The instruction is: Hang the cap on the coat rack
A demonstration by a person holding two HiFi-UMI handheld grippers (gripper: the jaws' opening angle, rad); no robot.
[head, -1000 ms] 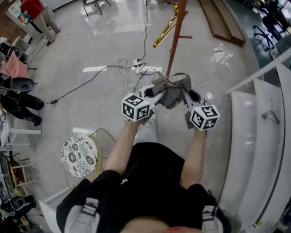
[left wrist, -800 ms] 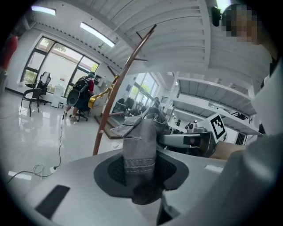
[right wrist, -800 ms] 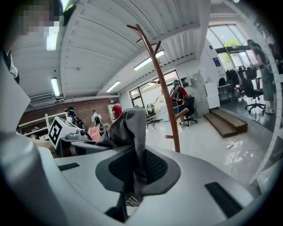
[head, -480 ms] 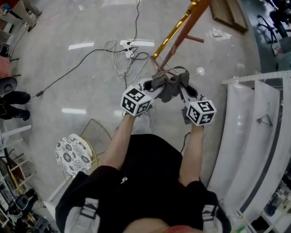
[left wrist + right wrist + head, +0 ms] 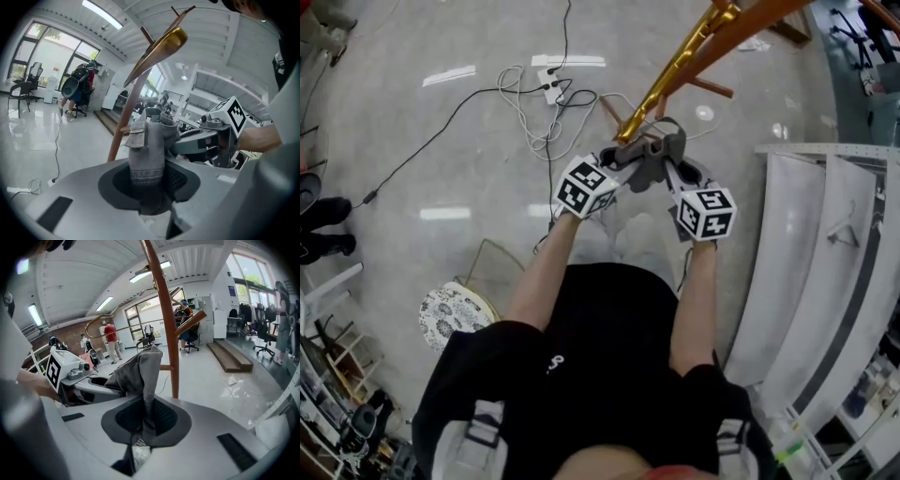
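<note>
A grey cap (image 5: 651, 163) hangs between both grippers, in front of the person's chest. My left gripper (image 5: 623, 163) is shut on one side of it, and its folded fabric with a strap (image 5: 146, 149) fills those jaws. My right gripper (image 5: 671, 172) is shut on the other side, pinching a thin edge of the cap (image 5: 139, 369). The coat rack's brown pole (image 5: 748, 19) and gold hook (image 5: 673, 71) slant just beyond the cap. In the right gripper view the pole (image 5: 166, 324) stands close behind the cap, with a peg (image 5: 191, 322) pointing right.
A power strip with tangled cables (image 5: 549, 84) lies on the glossy floor ahead. A patterned round stool (image 5: 453, 315) stands at the lower left. White shelving rails (image 5: 811, 253) run along the right. A low wooden platform (image 5: 229, 357) and some people show far off.
Both grippers have carried the cap closer to the rack. The gold hook, off to the side before, now reaches right over the cap. Both grips are unchanged.
</note>
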